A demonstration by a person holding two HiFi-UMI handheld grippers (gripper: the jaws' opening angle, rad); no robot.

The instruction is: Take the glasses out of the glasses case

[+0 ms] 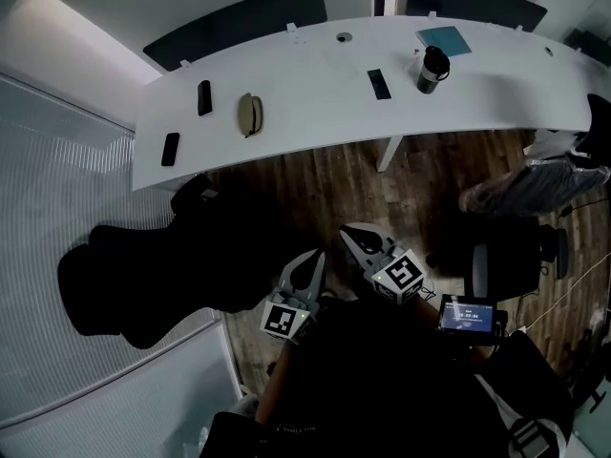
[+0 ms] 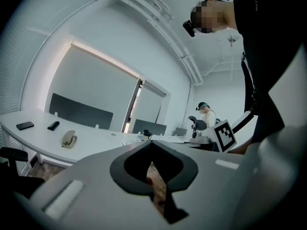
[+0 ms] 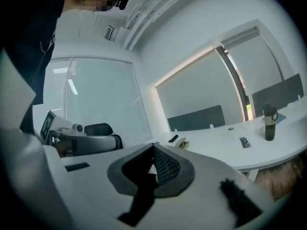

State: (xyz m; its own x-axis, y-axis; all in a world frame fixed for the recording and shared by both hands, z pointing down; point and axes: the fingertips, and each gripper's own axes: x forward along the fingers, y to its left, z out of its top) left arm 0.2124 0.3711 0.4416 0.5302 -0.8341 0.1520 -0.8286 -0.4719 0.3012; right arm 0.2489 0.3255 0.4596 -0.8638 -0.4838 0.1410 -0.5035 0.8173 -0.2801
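A long curved white table (image 1: 305, 89) runs across the top of the head view. At its left end lie two small flat black devices, one (image 1: 170, 148) near the edge and one (image 1: 204, 97) a little further in. Just to the right of them lies the beige oval glasses case (image 1: 250, 114), flat on the table top. I cannot tell if its lid is open. The left gripper view also shows it (image 2: 69, 139), and so does the right gripper view (image 3: 183, 144).

Below, over the dark wooden floor (image 1: 315, 189), the left gripper (image 1: 313, 255) is near the person's body, with its jaws closed together and nothing between them. Just beside it on the right is the right gripper (image 1: 349, 229), also with the jaws pressed together and empty. Both grippers point toward the table and are well apart from the case.

Further right on the table are a flat black rectangular device (image 1: 379, 84), then a dark upright tumbler (image 1: 432, 70) and, close behind it, a teal notebook (image 1: 444, 39).
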